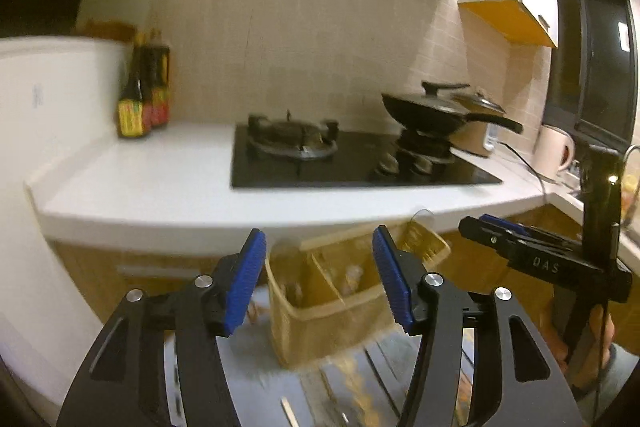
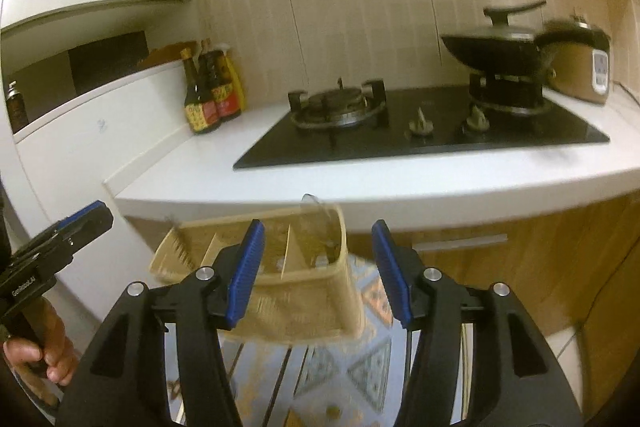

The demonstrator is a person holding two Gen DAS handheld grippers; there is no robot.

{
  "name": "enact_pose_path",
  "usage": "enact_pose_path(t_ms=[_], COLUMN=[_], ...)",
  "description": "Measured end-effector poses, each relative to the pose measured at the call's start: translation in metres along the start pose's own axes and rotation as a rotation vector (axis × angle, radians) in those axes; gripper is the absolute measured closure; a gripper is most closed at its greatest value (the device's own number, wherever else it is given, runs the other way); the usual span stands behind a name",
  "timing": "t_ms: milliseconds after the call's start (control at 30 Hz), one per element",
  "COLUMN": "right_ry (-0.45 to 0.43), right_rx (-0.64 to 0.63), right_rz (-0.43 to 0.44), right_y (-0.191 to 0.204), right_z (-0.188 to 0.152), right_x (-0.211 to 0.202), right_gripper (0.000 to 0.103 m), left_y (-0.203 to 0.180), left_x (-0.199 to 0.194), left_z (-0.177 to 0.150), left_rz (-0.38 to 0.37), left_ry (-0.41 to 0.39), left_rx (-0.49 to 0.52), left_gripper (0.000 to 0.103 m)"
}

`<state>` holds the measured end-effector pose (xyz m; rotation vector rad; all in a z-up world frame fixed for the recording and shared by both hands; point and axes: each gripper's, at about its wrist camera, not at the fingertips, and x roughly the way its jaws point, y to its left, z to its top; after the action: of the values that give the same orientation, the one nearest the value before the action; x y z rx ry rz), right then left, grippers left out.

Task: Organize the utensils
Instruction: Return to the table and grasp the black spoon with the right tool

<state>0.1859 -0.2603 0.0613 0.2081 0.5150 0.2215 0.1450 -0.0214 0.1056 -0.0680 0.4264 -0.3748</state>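
One woven basket point(image 1: 320, 311) sits low in front, below the desk point(image 1: 160, 183) edge, on a patterned surface, and it's blurred. Dividers split it into at least three compartments; what lies inside is too smeared to name. A clear rounded thing pokes up at its far corner, just under the desk lip.

Two hand-held grippers in play. The left hand-held gripper point(image 1: 320, 283) has its blue pads spread apart, nothing between them, and the basket shows through the gap. The right hand-held gripper point(image 2: 318, 275) is likewise spread wide and empty, framing the basket's right end. Each appears in the other's view, off to the side, with a hand point(image 2: 48, 347) wrapped round the left one's handle.

Room to move: the near edge of the white desk runs right above the basket's far rim, so headroom there looks tight. The front and sides of the basket look open.

Up on the desk: one black stove point(image 2: 420, 127) with two burners and two knobs, one lidded black pan point(image 2: 492, 47) on the right burner, one rice cooker point(image 2: 580, 71) beside it. A cluster of dark sauce bottles point(image 2: 208, 95) stands at the left, at least three. One white kettle point(image 1: 554, 151) stands far right.
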Motion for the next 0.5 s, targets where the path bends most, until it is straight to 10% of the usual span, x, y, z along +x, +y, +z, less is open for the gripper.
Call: enact_pose_path(t_ms=[500], right_ry=[0.393], right_rx=[0.004], right_rz=[0.111], right_y=[0.033], right_z=[-0.076], right_x=[-0.033], right_gripper=[0.051], left_y=[0.008], left_x=[-0.027], left_z=[-0.072], left_rz=[-0.099], left_ry=[0.374], left_rx=[-0.104], left_gripper=[0.049])
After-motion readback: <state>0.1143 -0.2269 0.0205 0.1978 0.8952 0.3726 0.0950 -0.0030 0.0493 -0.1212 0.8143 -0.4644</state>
